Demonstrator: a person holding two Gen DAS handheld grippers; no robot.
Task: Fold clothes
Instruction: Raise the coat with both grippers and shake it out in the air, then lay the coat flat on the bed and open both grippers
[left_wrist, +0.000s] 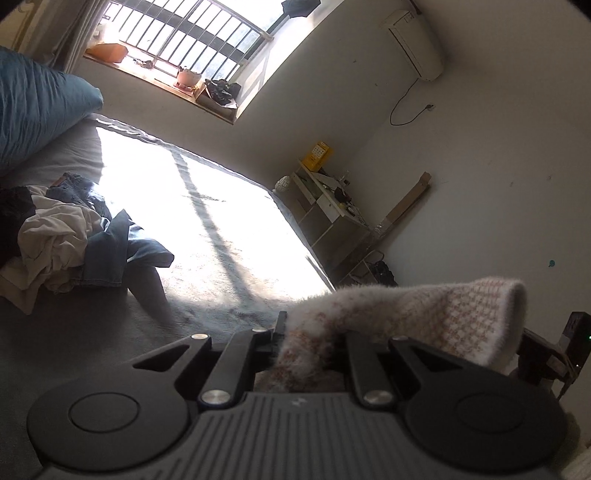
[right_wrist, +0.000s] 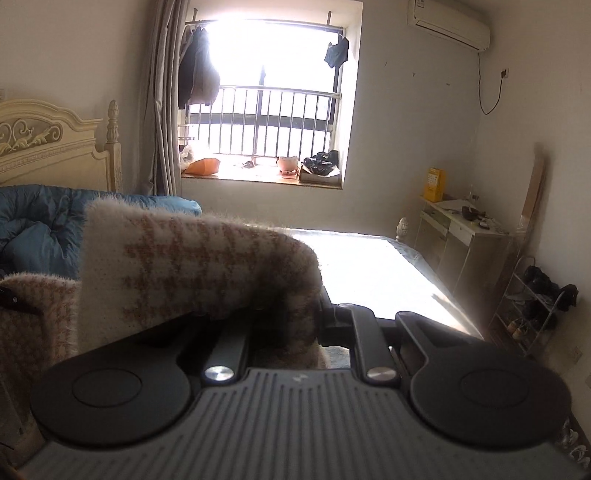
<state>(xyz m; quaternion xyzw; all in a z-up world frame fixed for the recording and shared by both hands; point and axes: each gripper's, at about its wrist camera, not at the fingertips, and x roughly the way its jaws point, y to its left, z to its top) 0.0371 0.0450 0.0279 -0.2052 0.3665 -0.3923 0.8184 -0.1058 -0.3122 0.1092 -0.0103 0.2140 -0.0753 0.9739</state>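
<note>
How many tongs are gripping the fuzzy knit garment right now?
2. The left tongs clamp one part of the fuzzy houndstooth knit; the right tongs clamp another part, with fabric draped over them. The fingertips are mostly hidden by fabric.

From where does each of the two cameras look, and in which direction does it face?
Left wrist: sits on the left gripper, tilted view across the bed to the window; its fingers clamp the fuzzy sweater.
Right wrist: sits on the right gripper, level view toward the window; sweater covers its fingers.
Both show sweater, bed, window, air conditioner.
</note>
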